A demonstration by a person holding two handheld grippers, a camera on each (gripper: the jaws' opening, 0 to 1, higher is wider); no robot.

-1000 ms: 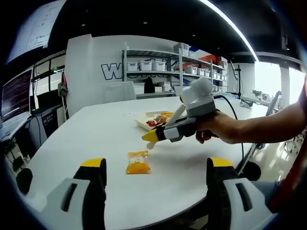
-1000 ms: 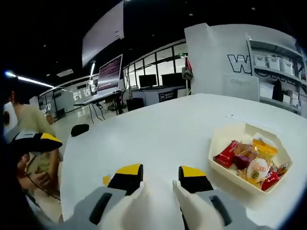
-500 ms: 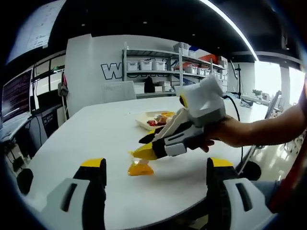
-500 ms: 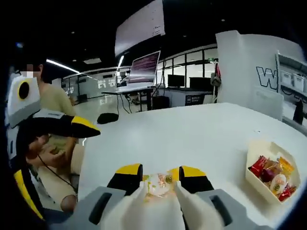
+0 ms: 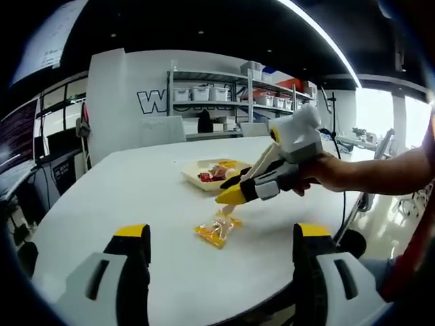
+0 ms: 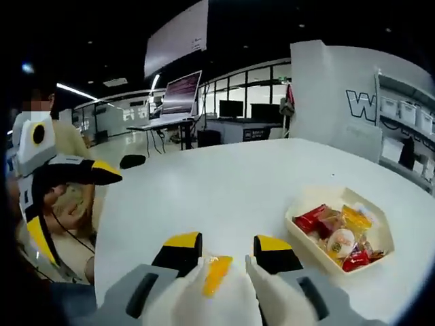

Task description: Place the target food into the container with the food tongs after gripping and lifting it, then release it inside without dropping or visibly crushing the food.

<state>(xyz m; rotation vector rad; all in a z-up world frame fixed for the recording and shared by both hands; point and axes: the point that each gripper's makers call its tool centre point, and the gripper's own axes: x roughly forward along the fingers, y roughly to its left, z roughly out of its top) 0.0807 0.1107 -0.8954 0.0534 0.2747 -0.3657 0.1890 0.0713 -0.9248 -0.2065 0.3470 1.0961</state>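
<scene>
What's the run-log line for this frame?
phase: carry | right gripper: shut on yellow snack packet, hanging above the table | left gripper: open, idle | container: holds snacks, packet not yet inside

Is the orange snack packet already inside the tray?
No: in the left gripper view the orange packet hangs from the right gripper above the table, short of the tray.

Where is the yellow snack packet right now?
In the left gripper view the yellow snack packet hangs from the right gripper, just above the white table, near the food tray.
</scene>
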